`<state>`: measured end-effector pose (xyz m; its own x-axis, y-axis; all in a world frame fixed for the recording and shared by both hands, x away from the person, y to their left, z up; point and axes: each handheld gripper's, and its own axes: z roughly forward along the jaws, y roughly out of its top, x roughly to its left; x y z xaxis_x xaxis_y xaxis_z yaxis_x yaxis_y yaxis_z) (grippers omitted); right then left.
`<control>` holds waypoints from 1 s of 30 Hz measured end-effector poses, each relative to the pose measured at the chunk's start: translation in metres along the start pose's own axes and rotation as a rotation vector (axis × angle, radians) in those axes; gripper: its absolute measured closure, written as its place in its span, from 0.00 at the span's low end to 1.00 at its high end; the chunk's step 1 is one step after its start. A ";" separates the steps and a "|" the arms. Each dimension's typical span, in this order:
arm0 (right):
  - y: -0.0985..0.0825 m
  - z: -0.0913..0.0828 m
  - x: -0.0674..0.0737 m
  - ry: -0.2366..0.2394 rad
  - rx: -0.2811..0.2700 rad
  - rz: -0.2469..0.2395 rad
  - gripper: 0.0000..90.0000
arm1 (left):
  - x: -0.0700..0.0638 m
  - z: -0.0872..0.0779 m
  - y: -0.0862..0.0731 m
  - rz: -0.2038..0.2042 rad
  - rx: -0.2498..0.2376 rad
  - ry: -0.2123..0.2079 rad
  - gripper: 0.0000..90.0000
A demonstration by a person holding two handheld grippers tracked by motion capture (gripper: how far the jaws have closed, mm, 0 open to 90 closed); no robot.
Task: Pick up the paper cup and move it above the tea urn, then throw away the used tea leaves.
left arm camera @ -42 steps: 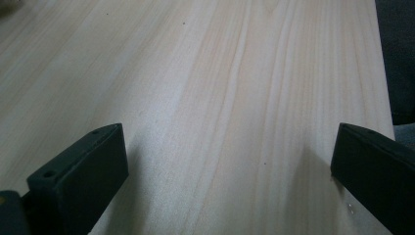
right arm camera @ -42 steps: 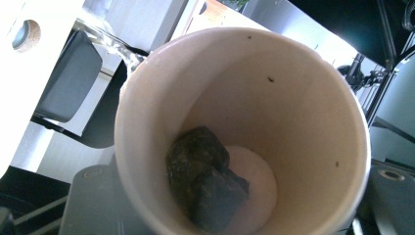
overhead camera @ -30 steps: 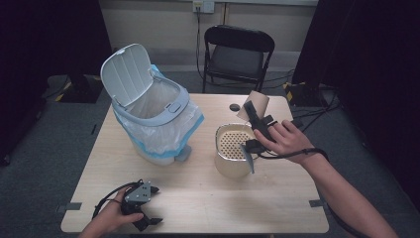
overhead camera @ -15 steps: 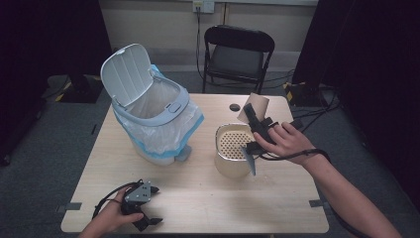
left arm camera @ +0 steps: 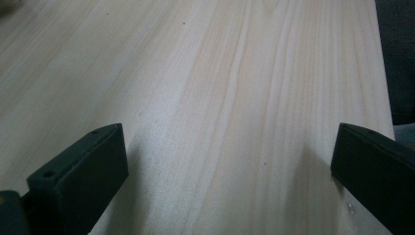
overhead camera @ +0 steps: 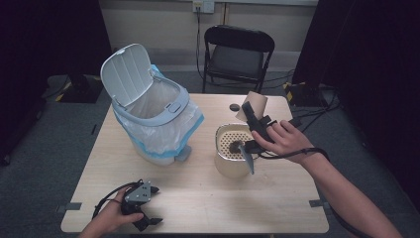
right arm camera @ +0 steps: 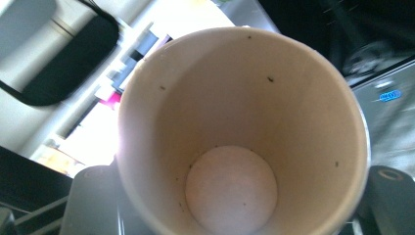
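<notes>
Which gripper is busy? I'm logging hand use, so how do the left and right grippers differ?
The right gripper is lifted and shut on a paper cup; the left gripper lies low on the table, holding nothing. The right gripper's jaws press the cup's sides; the left gripper's jaws stand wide apart. Both have black jaws and a hand on them.

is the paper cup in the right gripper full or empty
Empty. The right gripper view looks straight into the paper cup and shows its bare white bottom, with a few dark specks on the inner wall.

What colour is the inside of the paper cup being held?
The paper cup is cream-white inside with a few dark specks, best seen in the right gripper view.
</notes>
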<state>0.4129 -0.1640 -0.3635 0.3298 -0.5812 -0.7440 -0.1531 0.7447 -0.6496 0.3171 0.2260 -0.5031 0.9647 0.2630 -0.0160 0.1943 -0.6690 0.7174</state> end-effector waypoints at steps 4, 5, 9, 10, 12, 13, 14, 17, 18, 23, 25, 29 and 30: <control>-0.011 0.008 -0.004 0.145 -0.002 0.301 0.35 | 0.000 0.000 0.000 0.000 0.000 0.000 0.00; -0.014 0.010 -0.003 0.177 -0.002 0.356 0.35 | 0.000 0.000 0.000 0.000 -0.001 0.000 0.00; -0.019 0.017 0.001 0.329 -0.020 0.573 0.35 | 0.000 0.000 0.000 0.000 -0.005 0.000 0.00; -0.021 0.019 0.003 0.369 -0.029 0.638 0.35 | 0.000 0.000 0.000 0.000 -0.005 0.000 0.00; -0.024 0.023 0.006 0.437 -0.043 0.748 0.35 | 0.000 0.000 0.000 0.000 0.000 0.000 0.00; -0.026 0.025 0.007 0.467 -0.051 0.807 0.35 | 0.000 0.000 0.000 0.000 -0.002 0.000 0.00; -0.027 0.026 0.009 0.496 -0.052 0.853 0.35 | 0.000 0.000 0.000 0.000 -0.003 0.000 0.00; -0.030 0.031 0.011 0.570 -0.058 0.968 0.35 | 0.000 0.000 0.000 0.000 0.000 0.000 0.00; -0.030 0.032 0.012 0.587 -0.061 1.003 0.34 | 0.000 0.000 0.000 -0.001 -0.001 0.000 0.00; -0.031 0.037 0.016 0.674 -0.079 1.132 0.34 | 0.000 0.000 0.000 -0.001 -0.001 0.000 0.00; -0.031 0.038 0.018 0.693 -0.077 1.168 0.34 | 0.000 0.000 0.000 0.002 -0.008 -0.001 0.00; -0.035 0.041 0.020 0.739 -0.096 1.261 0.34 | 0.000 0.000 0.000 -0.001 -0.001 0.000 0.00; -0.036 0.042 0.020 0.745 -0.097 1.282 0.34 | 0.000 0.000 0.000 0.001 -0.004 0.000 0.00</control>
<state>0.4641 -0.1893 -0.3485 -0.6114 0.3858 -0.6909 -0.0330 0.8599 0.5094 0.3172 0.2258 -0.5032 0.9648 0.2626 -0.0155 0.1930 -0.6662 0.7204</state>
